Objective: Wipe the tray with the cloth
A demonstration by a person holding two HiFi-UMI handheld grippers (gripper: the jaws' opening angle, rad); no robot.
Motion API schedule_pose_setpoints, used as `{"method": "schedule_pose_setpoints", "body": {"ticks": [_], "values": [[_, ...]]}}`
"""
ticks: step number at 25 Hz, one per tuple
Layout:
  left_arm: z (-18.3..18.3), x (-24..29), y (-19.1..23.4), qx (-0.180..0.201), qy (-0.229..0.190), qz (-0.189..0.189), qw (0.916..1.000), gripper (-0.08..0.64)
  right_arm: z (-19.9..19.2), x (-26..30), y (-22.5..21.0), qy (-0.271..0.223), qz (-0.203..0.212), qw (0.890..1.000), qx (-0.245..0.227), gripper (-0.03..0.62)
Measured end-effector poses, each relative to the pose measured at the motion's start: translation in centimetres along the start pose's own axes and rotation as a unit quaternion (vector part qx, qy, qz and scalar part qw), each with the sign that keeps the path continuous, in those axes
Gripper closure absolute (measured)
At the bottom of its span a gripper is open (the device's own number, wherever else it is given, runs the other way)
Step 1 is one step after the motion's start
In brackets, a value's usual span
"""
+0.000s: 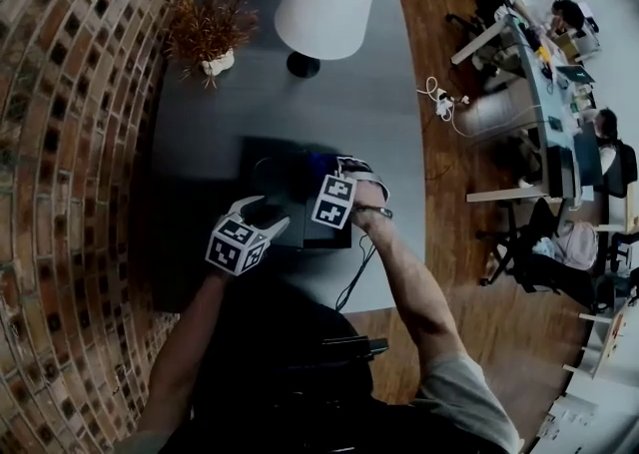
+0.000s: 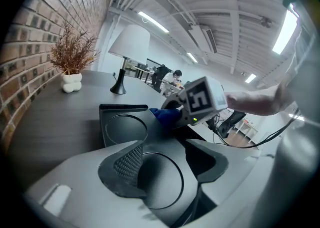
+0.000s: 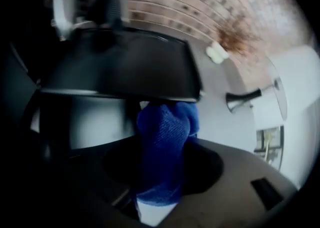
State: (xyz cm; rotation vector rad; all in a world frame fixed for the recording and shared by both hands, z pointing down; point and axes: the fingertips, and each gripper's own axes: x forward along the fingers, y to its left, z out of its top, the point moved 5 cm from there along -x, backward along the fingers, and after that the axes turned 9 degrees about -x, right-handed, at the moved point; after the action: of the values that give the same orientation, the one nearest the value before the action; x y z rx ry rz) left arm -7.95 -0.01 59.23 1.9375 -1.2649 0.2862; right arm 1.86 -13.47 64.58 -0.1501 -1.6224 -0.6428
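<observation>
We judge the wiping under way, not finished. The right gripper (image 3: 162, 159) pinches the bunched blue cloth (image 3: 167, 122) against the right edge of the tray (image 1: 268, 173), centre frame. The left gripper (image 2: 167, 167) hangs over the near recess, jaws narrowly parted. On so dark a tray, we cannot tell which parts are wiped.

I see tray (image 2: 122, 127): black, rectangular, low raised rim, two round recesses in floor. Lies flat on grey tabletop (image 1: 384, 133), centre of head view. In left gripper view it fills centre: far recess centre-left, near recess at bottom.

Cloth (image 3: 167, 137): blue, woven texture, bunched into wad, pinched between jaws of right gripper (image 3: 162, 164), centre of right gripper view. I read wad as touching tray's right edge beside far recess.
</observation>
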Motion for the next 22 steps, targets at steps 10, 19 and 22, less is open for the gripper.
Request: {"method": "schedule_pose_setpoints", "body": {"ticks": [10,19,22], "values": [[-0.1,-0.1,0.2,-0.004,-0.003,0.001,1.0000,0.291,1.0,-3.2,10.8,0.003,0.264,0.943,-0.204,0.387],[0.0,-0.2,0.2,-0.007,-0.012,-0.002,0.9999,0.299,-0.5,0.0,-0.9,0.067,-0.020,0.994,-0.084,0.388],[0.0,-0.2,0.1,-0.004,-0.010,-0.002,0.9999,0.298,-0.9,1.3,0.9,0.081,-0.019,0.990,-0.112,0.388]]}}
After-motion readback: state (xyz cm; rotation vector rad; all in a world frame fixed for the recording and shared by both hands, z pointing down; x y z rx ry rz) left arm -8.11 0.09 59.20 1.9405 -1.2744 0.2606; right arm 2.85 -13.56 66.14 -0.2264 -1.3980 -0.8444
